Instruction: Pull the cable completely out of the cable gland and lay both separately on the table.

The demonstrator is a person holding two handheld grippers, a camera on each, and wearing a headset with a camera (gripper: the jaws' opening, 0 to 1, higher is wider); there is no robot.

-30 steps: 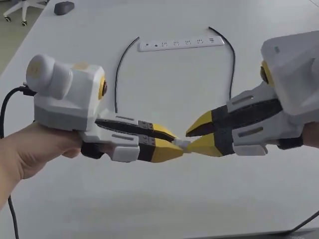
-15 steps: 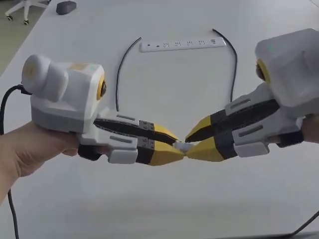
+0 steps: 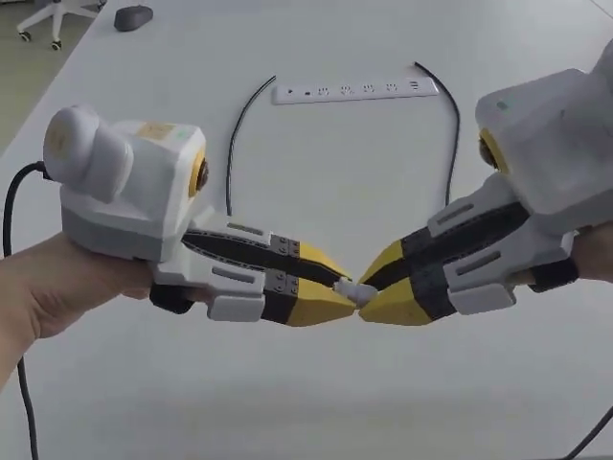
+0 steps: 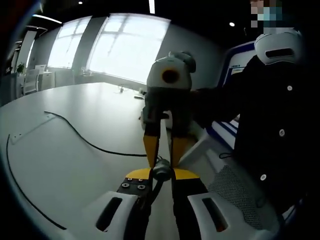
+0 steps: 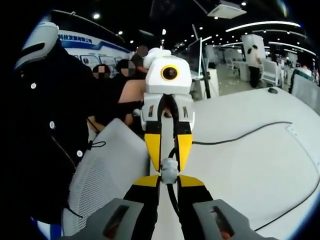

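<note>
A small pale cable gland (image 3: pixel 356 288) hangs above the white table between two yellow-tipped grippers that meet nose to nose. My left gripper (image 3: pixel 337 285) comes in from the left, shut on one end of the gland. From the right, my right gripper (image 3: pixel 370 291) has its jaws drawn in on the other end. In the left gripper view the gland (image 4: pixel 161 171) sits between my own tips, and a black cable (image 4: pixel 152 192) runs back from it between the jaws. In the right gripper view a black cable (image 5: pixel 173 196) likewise trails from the gland (image 5: pixel 169 170).
A white power strip (image 3: pixel 354 91) lies at the far side of the table (image 3: pixel 316 182), with a black lead (image 3: pixel 231 144) curving on its left and another (image 3: pixel 454 125) on its right. A dark mouse (image 3: pixel 132 16) sits at the far left corner. People stand close behind the grippers.
The right gripper's jaws, spread a second ago, have drawn in around the gland. Both grippers have shifted slightly; the left one has kept its hold.
</note>
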